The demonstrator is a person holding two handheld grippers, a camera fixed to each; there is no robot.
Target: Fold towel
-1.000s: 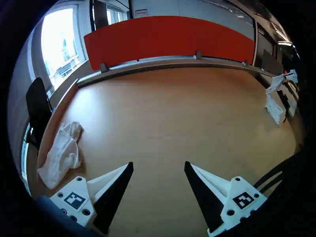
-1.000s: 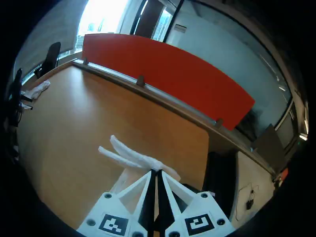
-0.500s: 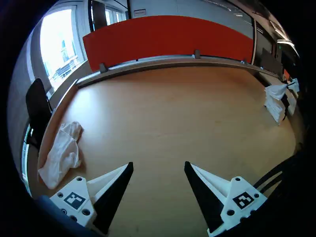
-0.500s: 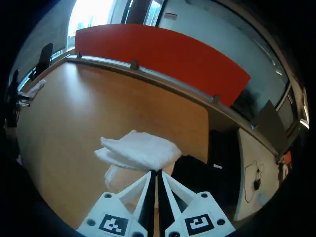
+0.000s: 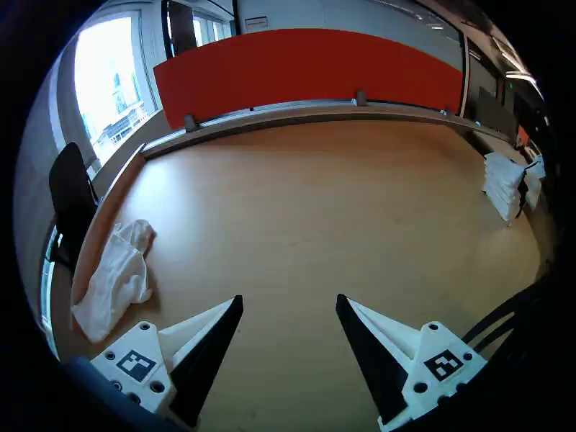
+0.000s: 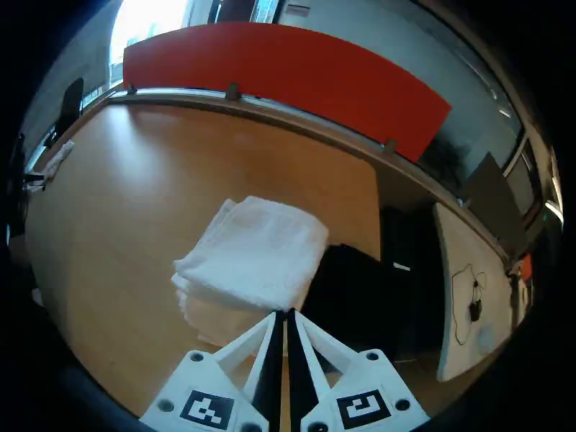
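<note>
Smooth wooden table [image 5: 302,201], fluffy square-folded white towel [image 6: 252,252] clamped in right gripper [image 6: 286,313], left gripper [image 5: 288,302] apart

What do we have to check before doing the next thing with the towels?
1. Folded towel lies flat on the stack: ok.
2. Right gripper free of it: cannot tell; its fingers are shut at the towel's near edge.
3. Stack fully on the table: cannot tell; one side borders something dark.
4. Left gripper open and empty: ok.
5. Crumpled towel ready on the table: ok, it lies off to that gripper's left.
</note>
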